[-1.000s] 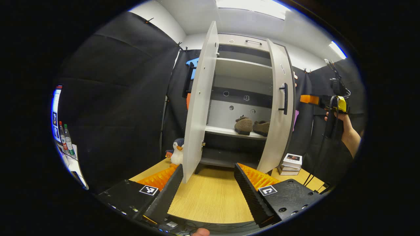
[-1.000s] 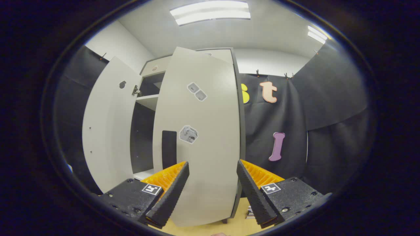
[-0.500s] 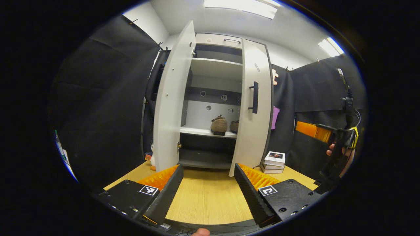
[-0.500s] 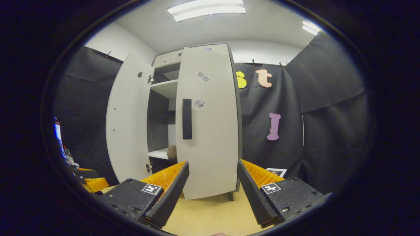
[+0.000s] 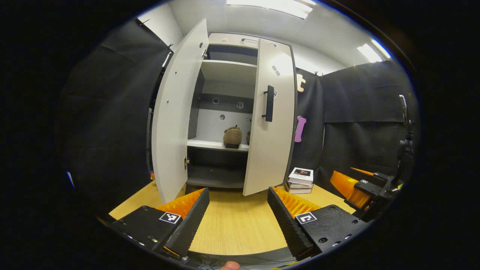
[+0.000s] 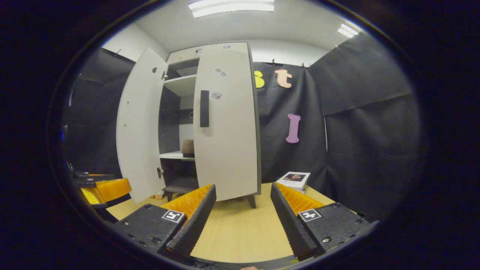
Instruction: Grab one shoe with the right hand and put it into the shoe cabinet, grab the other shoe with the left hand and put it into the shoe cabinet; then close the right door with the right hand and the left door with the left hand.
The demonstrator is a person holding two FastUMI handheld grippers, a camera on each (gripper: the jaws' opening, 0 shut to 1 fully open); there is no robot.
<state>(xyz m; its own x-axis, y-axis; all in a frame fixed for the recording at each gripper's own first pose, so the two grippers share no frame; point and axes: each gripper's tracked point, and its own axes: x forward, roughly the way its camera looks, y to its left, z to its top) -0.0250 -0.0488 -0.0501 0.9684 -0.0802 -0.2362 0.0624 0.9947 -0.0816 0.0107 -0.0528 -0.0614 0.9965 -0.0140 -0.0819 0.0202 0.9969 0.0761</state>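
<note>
Two shoes: one brown fuzzy shoe (image 5: 232,136) sits on the middle shelf (image 5: 210,143) of the shoe cabinet (image 5: 240,39); the edge of the second shoe (image 5: 248,137) peeks out just beside it, behind the right door.
Right door (image 5: 272,123): nearly closed against the shoe cabinet, black handle (image 5: 269,103) facing out.
Left door (image 5: 176,112): swung wide open from the shoe cabinet.
Left hand-held gripper (image 5: 238,210): fingers apart, nothing between them, over the bench (image 5: 232,225) in front of the shoe cabinet.
Right hand-held gripper (image 6: 243,210): fingers apart, holding nothing, in front of the shoe cabinet, well apart from the right door.
Books (image 5: 300,180): stacked on the bench just right of the shoe cabinet.
</note>
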